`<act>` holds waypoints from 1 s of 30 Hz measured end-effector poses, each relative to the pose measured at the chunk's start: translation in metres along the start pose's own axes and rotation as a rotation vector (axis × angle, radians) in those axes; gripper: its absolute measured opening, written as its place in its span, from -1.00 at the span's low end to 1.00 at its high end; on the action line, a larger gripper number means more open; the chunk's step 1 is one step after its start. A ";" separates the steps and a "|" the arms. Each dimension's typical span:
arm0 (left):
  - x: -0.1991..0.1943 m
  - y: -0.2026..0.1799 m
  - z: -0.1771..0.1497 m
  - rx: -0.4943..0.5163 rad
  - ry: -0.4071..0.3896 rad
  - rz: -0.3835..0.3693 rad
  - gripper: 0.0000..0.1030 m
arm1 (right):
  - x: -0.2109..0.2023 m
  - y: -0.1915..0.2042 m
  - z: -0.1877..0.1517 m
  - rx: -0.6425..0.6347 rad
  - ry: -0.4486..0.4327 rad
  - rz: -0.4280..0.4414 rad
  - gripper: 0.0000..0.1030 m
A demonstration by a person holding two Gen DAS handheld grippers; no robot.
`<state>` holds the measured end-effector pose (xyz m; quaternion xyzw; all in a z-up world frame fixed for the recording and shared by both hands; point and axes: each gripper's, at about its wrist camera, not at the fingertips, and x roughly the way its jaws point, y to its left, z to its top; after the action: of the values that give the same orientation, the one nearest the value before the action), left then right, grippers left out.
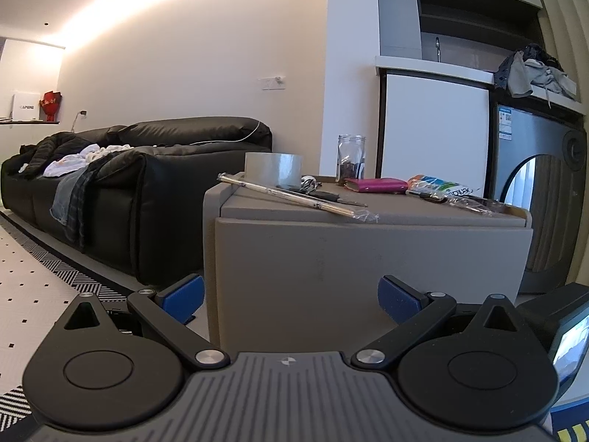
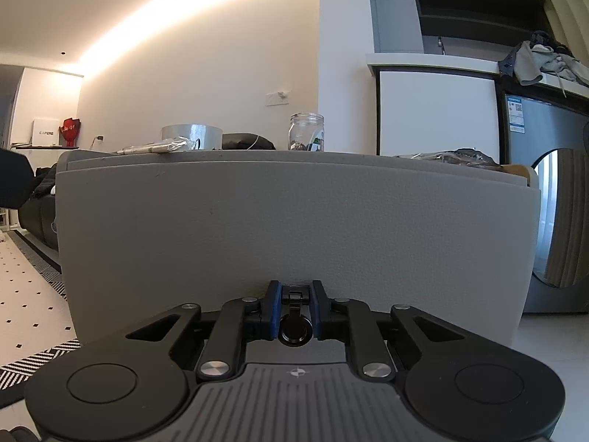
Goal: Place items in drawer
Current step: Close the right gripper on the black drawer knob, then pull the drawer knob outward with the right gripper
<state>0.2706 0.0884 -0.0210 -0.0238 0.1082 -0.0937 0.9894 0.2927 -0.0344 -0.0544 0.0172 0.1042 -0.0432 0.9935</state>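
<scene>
Both views are evenly and fairly brightly lit. A warm strip of light (image 1: pixel 154 3) runs along the joint of ceiling and wall and blows out to near white, casting a yellowish glow on the wall below it. Cooler daylight seems to come from the right, where the round door of the washing machine (image 1: pixel 541 199) shows a bright reflection. The black sofa (image 1: pixel 121 184) carries soft highlights, and its folds lose detail. Shadows are faint. Straight edges bow strongly near the borders, and the corners go black. Focus is sharp throughout, with no motion blur.
</scene>
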 end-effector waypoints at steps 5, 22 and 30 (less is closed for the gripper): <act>0.000 -0.001 0.000 0.000 -0.002 -0.006 1.00 | 0.000 0.000 0.001 0.012 0.002 -0.005 -0.66; 0.000 0.001 0.001 -0.001 -0.002 -0.003 1.00 | -0.002 0.000 0.003 0.006 0.011 -0.006 -0.67; -0.001 0.001 0.002 0.001 -0.003 -0.007 1.00 | -0.005 -0.001 0.003 0.011 0.014 -0.006 -0.67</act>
<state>0.2705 0.0891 -0.0191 -0.0241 0.1066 -0.0973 0.9892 0.2882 -0.0350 -0.0501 0.0225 0.1110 -0.0465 0.9925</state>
